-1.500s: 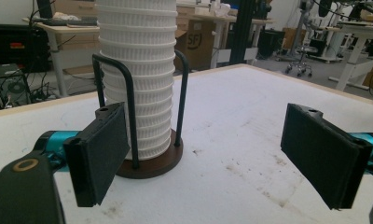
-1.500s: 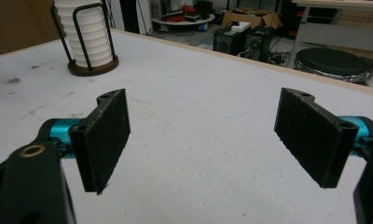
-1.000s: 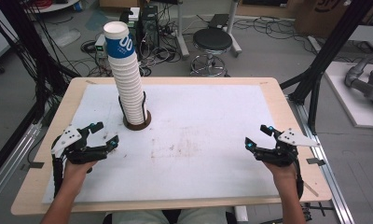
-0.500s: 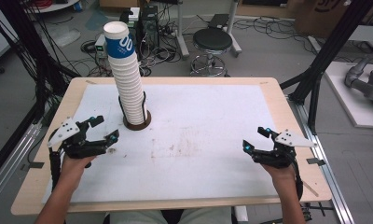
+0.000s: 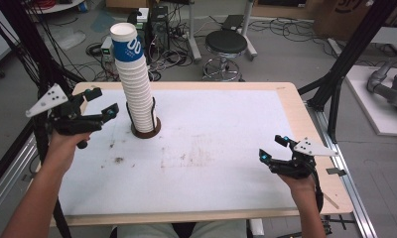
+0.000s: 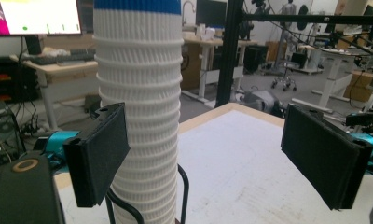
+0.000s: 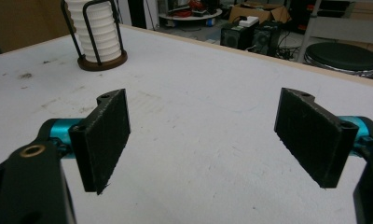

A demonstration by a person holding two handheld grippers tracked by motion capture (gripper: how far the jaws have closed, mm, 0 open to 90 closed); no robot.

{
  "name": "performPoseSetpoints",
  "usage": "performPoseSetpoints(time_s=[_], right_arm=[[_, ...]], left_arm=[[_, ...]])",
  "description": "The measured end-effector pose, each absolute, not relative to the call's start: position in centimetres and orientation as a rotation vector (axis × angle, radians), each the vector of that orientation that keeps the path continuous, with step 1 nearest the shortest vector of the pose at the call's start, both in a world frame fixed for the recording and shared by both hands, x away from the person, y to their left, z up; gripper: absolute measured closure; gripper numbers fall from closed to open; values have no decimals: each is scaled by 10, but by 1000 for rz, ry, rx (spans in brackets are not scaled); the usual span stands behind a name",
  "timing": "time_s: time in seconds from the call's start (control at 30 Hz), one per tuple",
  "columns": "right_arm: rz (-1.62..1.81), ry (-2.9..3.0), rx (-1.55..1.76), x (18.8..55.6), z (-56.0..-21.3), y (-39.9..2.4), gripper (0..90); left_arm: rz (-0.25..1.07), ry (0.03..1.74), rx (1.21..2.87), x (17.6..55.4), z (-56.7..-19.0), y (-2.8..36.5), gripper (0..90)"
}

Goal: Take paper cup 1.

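Note:
A tall stack of white ribbed paper cups (image 5: pixel 137 94) stands in a round brown holder with black wire hoops (image 5: pixel 147 130) at the table's far left; the top cup has a blue band. My left gripper (image 5: pixel 101 103) is raised off the table just left of the stack, open and empty. In the left gripper view the cup stack (image 6: pixel 142 116) rises close behind the left jaw. My right gripper (image 5: pixel 272 148) hovers open near the table's front right, empty. In the right gripper view the cup stack (image 7: pixel 97 32) is far off at top left.
The white mat (image 5: pixel 221 129) on the wooden table (image 5: pixel 296 106) has brown stains near the middle and left. Black frame posts (image 5: pixel 345 59) stand at the table's right and left sides. A black stool (image 5: pixel 226 47) and cables lie on the floor beyond.
My left gripper has risen and moved toward the far left, ending beside the cup stack. My right gripper has stayed at the front right, shifting only slightly.

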State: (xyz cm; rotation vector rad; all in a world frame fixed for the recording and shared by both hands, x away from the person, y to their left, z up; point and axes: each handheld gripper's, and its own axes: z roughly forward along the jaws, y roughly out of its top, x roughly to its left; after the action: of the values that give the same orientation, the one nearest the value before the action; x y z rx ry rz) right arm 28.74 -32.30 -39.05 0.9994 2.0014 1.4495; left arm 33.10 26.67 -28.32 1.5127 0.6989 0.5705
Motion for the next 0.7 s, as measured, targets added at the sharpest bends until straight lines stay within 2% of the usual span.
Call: performPoseSetpoints(time_s=[0.5, 0.7], right_arm=[[1449, 2016, 994, 290, -392, -321, 186], [1451, 2017, 998, 291, -392, -321, 186]], left_arm=[[605, 705, 1552, 374, -201, 261, 148], [602, 735, 1565, 397, -182, 255, 148]])
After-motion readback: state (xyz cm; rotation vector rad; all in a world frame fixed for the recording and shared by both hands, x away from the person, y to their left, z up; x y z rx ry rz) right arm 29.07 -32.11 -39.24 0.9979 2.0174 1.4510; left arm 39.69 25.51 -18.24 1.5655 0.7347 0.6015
